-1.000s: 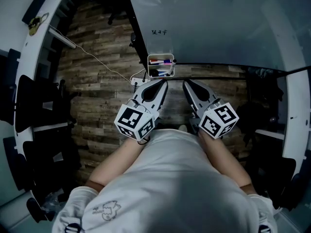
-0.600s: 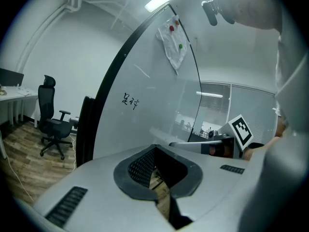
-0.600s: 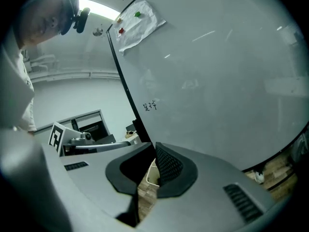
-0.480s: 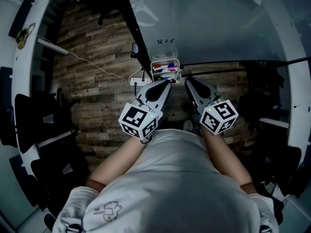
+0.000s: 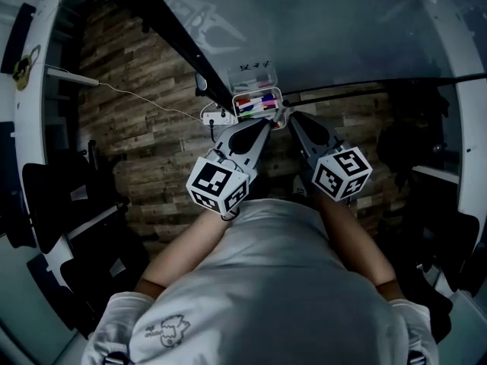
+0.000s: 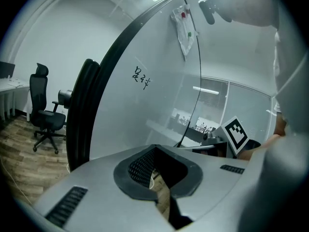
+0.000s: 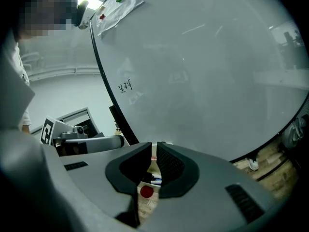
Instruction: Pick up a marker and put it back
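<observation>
A small white holder [image 5: 257,101] with several coloured markers hangs at the lower edge of the whiteboard [image 5: 342,29]. In the head view my left gripper [image 5: 263,125] points up at it from just below, its tips close under the holder's rim. Beside it, my right gripper [image 5: 292,118] reaches the holder's right corner. Both look shut and hold nothing. In the left gripper view my left gripper [image 6: 153,148] has its pads meeting at the tip. In the right gripper view my right gripper [image 7: 154,144] shows only a thin slit, with marker ends [image 7: 153,180] and a red disc [image 7: 146,192] behind it.
Small handwriting [image 5: 255,65] marks the board above the holder. A white power strip [image 5: 215,117] with a cable lies on the wood floor to the left. The board's dark frame [image 5: 183,48] slants up left. An office chair [image 6: 46,115] stands far left.
Both grippers have closed in on the marker holder, which has climbed in the head view. The jaws stayed shut throughout.
</observation>
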Available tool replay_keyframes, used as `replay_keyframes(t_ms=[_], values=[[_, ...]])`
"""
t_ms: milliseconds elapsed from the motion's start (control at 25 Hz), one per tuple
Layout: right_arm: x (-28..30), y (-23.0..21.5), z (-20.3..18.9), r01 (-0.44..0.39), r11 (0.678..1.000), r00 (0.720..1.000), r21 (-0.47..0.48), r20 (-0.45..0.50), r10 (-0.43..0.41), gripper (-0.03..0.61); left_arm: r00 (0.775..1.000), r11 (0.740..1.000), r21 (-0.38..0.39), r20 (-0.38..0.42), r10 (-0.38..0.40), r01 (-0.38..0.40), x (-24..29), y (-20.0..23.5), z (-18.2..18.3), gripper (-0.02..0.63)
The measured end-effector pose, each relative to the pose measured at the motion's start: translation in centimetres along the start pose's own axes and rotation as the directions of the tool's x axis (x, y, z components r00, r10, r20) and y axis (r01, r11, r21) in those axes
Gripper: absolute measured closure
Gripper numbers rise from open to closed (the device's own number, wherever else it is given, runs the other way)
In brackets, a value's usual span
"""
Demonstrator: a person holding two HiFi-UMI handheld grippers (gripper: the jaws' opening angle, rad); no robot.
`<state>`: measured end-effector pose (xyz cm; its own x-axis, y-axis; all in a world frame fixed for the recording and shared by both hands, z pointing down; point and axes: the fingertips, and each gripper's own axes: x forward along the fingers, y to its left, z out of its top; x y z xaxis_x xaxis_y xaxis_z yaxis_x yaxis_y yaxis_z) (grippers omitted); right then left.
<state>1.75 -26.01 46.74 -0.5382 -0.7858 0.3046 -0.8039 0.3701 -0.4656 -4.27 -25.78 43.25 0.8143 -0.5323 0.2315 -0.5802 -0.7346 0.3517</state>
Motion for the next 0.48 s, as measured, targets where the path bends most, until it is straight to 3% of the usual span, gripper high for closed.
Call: replay_keyframes(t_ms=[480], values=[[2.9, -1.6, -1.2, 0.008, 1.000, 0.999, -0.016, -0.041, -0.008, 0.497, 0.999, 1.000, -0.007, -0.039, -0.024, 0.024, 0.9, 1.2, -1.2, 0.609]])
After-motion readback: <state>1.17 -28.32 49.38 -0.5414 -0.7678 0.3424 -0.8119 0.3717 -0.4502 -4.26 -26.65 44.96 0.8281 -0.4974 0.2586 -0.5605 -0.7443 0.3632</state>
